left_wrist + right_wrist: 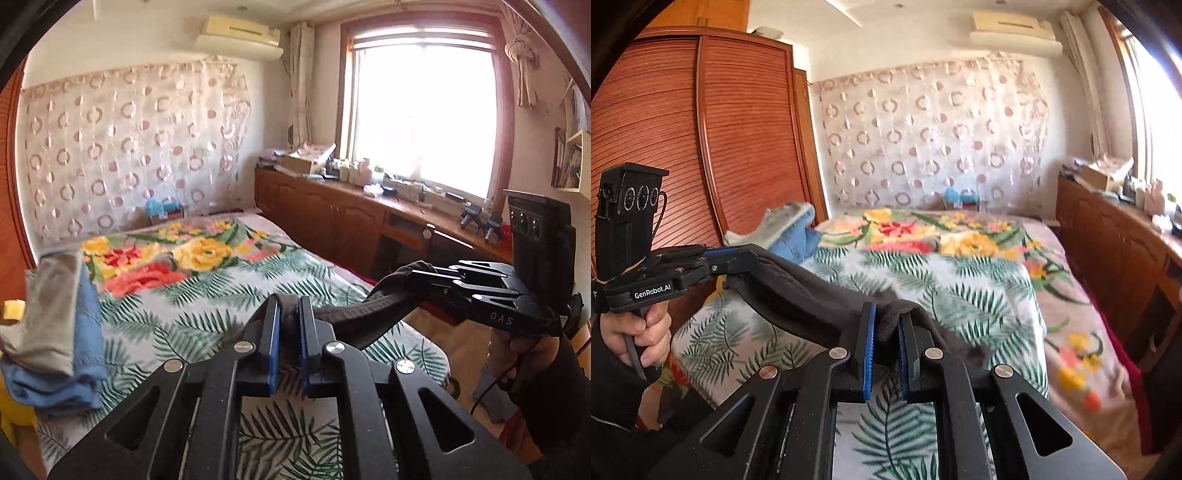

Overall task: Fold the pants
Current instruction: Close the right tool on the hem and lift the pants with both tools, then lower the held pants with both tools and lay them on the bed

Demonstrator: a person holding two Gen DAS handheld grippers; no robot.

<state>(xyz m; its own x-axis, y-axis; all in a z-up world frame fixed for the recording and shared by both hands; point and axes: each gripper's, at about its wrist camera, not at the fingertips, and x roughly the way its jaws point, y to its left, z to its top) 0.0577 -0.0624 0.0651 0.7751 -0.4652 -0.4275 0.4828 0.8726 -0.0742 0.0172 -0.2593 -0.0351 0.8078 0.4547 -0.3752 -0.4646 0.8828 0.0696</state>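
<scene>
Right now both tongs are gripping the same pair of dark grey pants [373,314], which is hanging in the air above the bed [221,295] as a stretched band between them.

From the left wrist view, the left tongs [289,314] are closing their blue-lined fingers [274,332] on a fold of the dark fabric, and the cloth is running up and to the right to the right tongs [413,275], whose tips are pinching its other end. A hand [517,347] is gripping the handle under that tool.

From the right wrist view, the right tongs [886,325] are clamping a bunched edge of the pants [798,295] between their blue pads [870,343], and the fabric is arching away to the left tongs [753,258], held by a hand [642,336] at the lower left. The cloth is sagging slightly between the two grips and is not touching the bedcover there.

The bed is wearing a cover with palm fronds and large yellow and red flowers. A blue and grey heap of clothing [59,325] is lying at the bed's left edge, near a reddish wooden wardrobe [683,140]. A patterned curtain [129,147] is covering the far wall, and a wooden bench [369,210] under the bright window [424,110] is carrying small clutter.
</scene>
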